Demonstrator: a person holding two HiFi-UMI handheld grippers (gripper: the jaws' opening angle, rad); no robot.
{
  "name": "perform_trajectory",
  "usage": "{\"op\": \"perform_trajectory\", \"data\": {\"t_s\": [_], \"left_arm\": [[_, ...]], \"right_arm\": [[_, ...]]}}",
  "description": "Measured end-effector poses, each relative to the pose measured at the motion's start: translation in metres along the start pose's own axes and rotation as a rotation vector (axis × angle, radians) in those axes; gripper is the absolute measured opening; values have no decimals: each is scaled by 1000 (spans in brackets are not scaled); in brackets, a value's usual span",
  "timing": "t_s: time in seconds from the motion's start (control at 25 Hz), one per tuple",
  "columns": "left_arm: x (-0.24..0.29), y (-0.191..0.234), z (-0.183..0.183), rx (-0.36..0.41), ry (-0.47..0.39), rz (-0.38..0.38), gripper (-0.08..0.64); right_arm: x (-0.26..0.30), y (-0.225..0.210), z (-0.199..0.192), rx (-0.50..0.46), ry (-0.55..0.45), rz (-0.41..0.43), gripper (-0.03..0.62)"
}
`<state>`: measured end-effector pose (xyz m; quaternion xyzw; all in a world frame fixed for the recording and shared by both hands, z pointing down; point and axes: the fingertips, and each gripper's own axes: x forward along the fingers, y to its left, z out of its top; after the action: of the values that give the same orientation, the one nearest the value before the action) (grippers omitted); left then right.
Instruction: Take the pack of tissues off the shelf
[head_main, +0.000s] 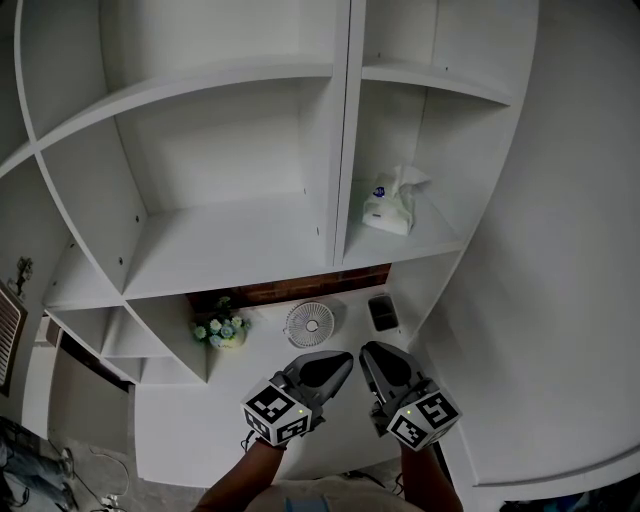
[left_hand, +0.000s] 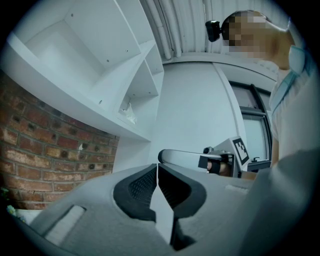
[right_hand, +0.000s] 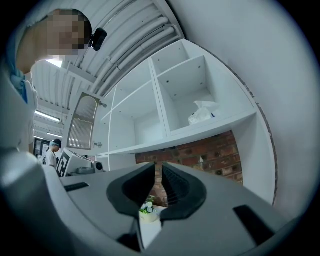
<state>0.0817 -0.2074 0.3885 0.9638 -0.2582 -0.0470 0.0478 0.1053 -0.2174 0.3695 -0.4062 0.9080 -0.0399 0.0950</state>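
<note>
The pack (head_main: 392, 204) is being carried by the shelf (head_main: 240, 245), in the narrow right compartment, on the board just above the brick band (head_main: 310, 289). It is lying near the front edge, with a tissue sticking up from its top. It is being touched by neither gripper and is well apart from both, higher up and further back. In the left gripper view it is being shown up and to the left of the jaws; in the right gripper view, up and to the right of them.

The left gripper (head_main: 345, 360) is being held with its jaws closed together, nothing between them. The right gripper (head_main: 368, 352) is being held just beside it, jaws slightly apart with only a thin slit between them and nothing gripped. Both are being held low, in front of the table (head_main: 180, 420).

Beneath the shelf, a small fan (head_main: 310, 323), a pot of flowers (head_main: 222, 330) and a dark box (head_main: 383, 312) are being borne by the table, against the brick.
</note>
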Motion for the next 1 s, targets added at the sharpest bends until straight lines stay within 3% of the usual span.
{"op": "perform_trajectory", "data": {"t_s": [1.0], "left_arm": [[7,-10,0,-2,-10,-3,14]], "right_arm": [[-6,-10,17,-32,-14,-11,179]]}}
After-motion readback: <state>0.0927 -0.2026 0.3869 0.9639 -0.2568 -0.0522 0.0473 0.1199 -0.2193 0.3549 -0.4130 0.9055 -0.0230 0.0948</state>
